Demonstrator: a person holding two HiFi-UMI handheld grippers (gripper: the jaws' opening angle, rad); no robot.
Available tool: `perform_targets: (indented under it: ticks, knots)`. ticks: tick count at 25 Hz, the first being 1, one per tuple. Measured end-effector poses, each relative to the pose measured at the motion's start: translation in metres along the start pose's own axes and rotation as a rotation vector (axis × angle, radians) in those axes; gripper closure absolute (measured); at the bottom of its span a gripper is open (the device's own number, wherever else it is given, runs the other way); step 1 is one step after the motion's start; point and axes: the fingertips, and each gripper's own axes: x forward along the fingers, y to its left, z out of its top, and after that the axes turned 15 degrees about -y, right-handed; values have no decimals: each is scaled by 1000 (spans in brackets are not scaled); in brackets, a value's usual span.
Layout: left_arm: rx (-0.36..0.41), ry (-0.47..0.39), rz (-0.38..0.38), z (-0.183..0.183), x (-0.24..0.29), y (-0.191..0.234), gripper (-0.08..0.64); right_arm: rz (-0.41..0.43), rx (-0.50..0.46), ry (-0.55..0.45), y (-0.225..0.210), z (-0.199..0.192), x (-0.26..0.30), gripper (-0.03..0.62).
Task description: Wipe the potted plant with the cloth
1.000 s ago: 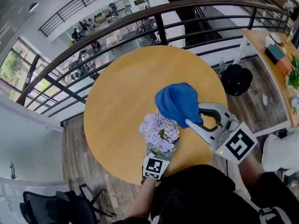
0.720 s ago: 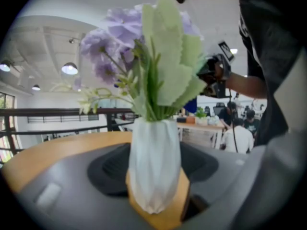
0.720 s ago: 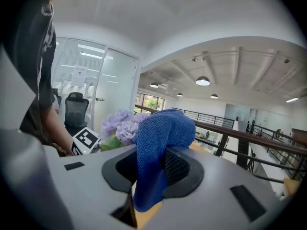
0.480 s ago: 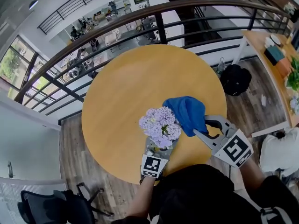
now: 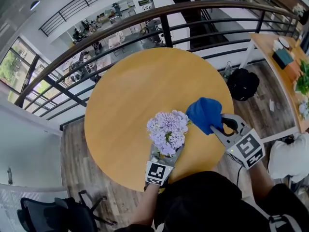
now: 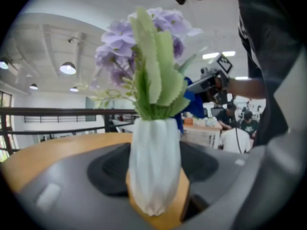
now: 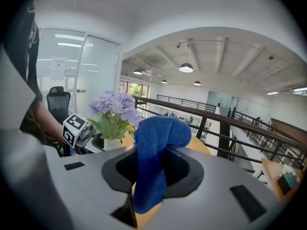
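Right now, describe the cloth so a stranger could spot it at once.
Start at the round wooden table. At its near side is a purple-flowered plant; just right of it, the cloth is bunched in the right tongs. It is the only bright blue thing there.

Head view steeply down over table (image 5: 145, 91), gripper views close, seemingly facing, all sharing potted plant (image 5: 167, 132)

My right hand-held gripper (image 7: 152, 175) is clamped on a folded blue terry cloth (image 7: 158, 138), which bulges above the jaws. Beyond it on the left, a purple-flowered plant in a white pot (image 7: 114, 115) stands on the round yellow wooden bench (image 7: 197, 143). My left hand-held gripper (image 7: 96, 139) is just beside the pot.
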Motion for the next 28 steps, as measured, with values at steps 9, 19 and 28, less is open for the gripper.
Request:
perform_targets:
  ticks: [9, 19, 28]
  knots:
    - [3, -5, -16, 0, -2, -5, 252, 51, -124, -294, -6, 121, 7, 485]
    - [6, -7, -36, 1, -6, -9, 252, 484, -68, -157, 52, 124, 73, 485]
    - [-4, -24, -28, 1, -5, -3, 252, 452, -1, 12, 20, 60, 37, 485]
